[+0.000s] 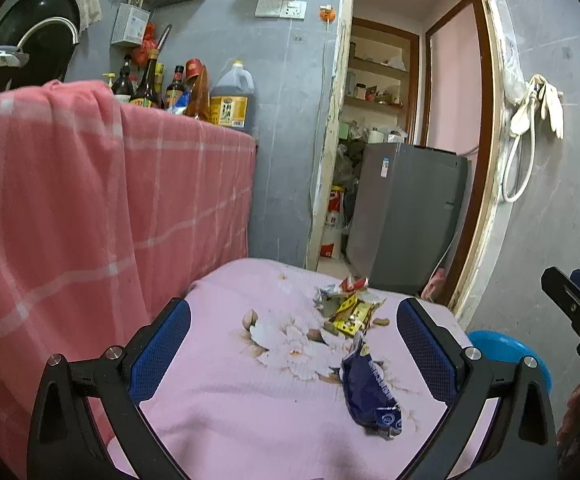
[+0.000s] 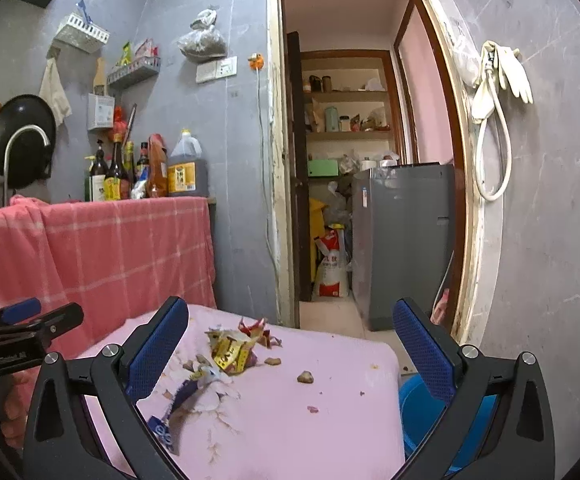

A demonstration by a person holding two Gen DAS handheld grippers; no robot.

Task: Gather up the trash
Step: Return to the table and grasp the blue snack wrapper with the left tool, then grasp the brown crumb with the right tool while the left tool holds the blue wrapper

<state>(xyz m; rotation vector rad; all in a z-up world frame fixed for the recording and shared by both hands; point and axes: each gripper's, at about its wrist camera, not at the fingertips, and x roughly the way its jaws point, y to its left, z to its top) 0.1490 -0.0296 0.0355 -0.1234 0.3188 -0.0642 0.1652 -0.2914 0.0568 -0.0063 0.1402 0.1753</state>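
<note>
left wrist view: left gripper [image 1: 293, 344] spread wide, holding nothing; blue wrapper [image 1: 371, 394] lies lower middle on the pink cloth [image 1: 218, 412], so closing could snag fabric.
right wrist view: right gripper [image 2: 290, 344] also wide, empty; yellow wrapper [image 2: 232, 350] sits centre, crumbs [image 2: 305, 377] probably too tiny to pinch, blue bin [image 2: 421, 404] lower right.

Table [image 1: 226, 420] covered in soft pink cloth, matt, printed with flowers. Blue wrapper [image 1: 371, 396]: crinkled glossy foil-like plastic. Yellow wrappers [image 1: 349, 316]: crumpled, shiny. Left hand-held gripper [image 1: 293, 344]: matt black plastic frame, blue textured pads [image 1: 160, 350], bright metal screw heads. Pink checked cloth [image 1: 90, 208]: woven, matt. Blue basin [image 2: 417, 412]: smooth plastic. Walls [image 2: 549, 240]: grey smooth tile, slight sheen.
</note>
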